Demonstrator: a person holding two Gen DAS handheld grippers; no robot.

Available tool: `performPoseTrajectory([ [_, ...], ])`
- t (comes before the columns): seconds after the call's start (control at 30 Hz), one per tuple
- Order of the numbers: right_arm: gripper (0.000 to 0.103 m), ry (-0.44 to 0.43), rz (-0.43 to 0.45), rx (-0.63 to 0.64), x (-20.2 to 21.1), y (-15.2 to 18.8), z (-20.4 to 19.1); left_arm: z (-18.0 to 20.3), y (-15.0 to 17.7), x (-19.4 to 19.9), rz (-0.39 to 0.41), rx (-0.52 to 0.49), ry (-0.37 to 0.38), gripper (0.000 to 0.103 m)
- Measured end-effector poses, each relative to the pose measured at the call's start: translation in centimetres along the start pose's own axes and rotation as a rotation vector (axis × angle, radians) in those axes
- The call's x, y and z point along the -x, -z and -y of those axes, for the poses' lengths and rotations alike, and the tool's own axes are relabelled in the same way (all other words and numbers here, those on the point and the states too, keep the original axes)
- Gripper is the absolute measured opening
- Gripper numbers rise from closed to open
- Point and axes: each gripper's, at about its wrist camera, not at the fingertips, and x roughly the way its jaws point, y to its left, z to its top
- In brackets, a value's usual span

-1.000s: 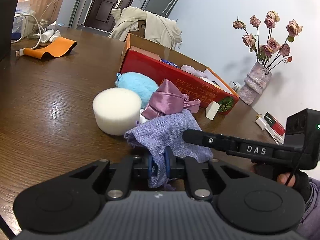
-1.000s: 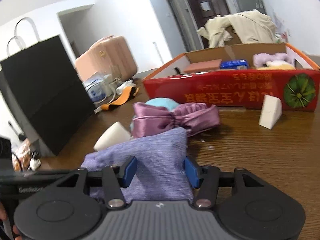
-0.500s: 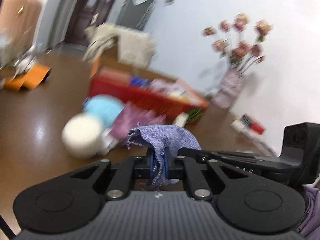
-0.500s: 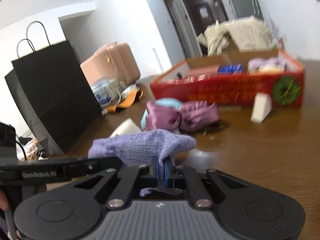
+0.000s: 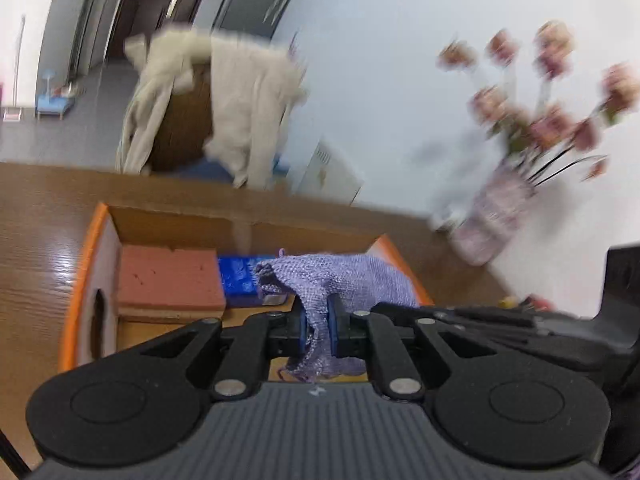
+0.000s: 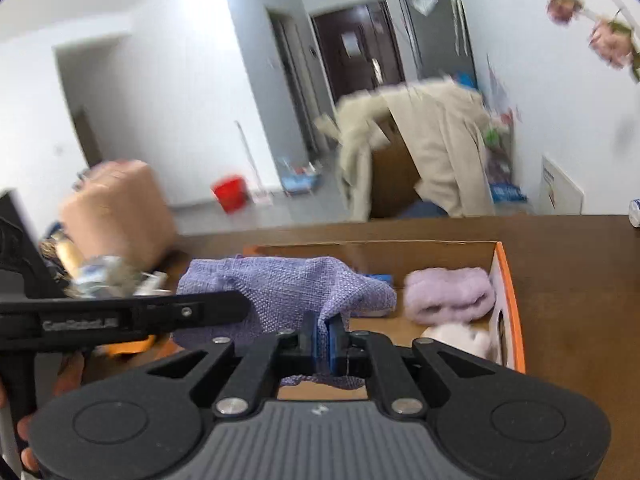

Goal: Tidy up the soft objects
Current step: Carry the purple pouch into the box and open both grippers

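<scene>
Left wrist view shows the left gripper (image 5: 318, 330) with its jaws pressed onto a fold of the lilac woven pouch (image 5: 344, 276), which hangs above the open cardboard box (image 5: 80, 276) on the bench (image 5: 36, 232); the right gripper (image 6: 324, 338) pinches the pouch's other end, jaws nearly together. Judging by this, the carry-to-box step is nearly done. Next move calls for lowering the pouch into bare floor beside the pink fluffy item (image 6: 448, 294), then spreading both jaws.
</scene>
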Motion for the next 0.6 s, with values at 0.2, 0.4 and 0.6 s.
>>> performPoseTrajectory([
  [0.2,0.008,0.133,-0.187,-0.093,-9.3,-0.3,4.4,-2.0,0.5,-7.8,-0.141,0.007,-0.114,0.02],
  [0.4,0.009,0.186,-0.222,-0.048,-11.0,1.6,4.4,-2.5,0.4,-6.6,-0.105,0.027,-0.118,0.05],
  [0.6,0.026,0.199,-0.217,-0.007,-10.3,0.7,3.3,-0.9,-0.5,-1.4,-0.023,-0.049,-0.118,0.067],
])
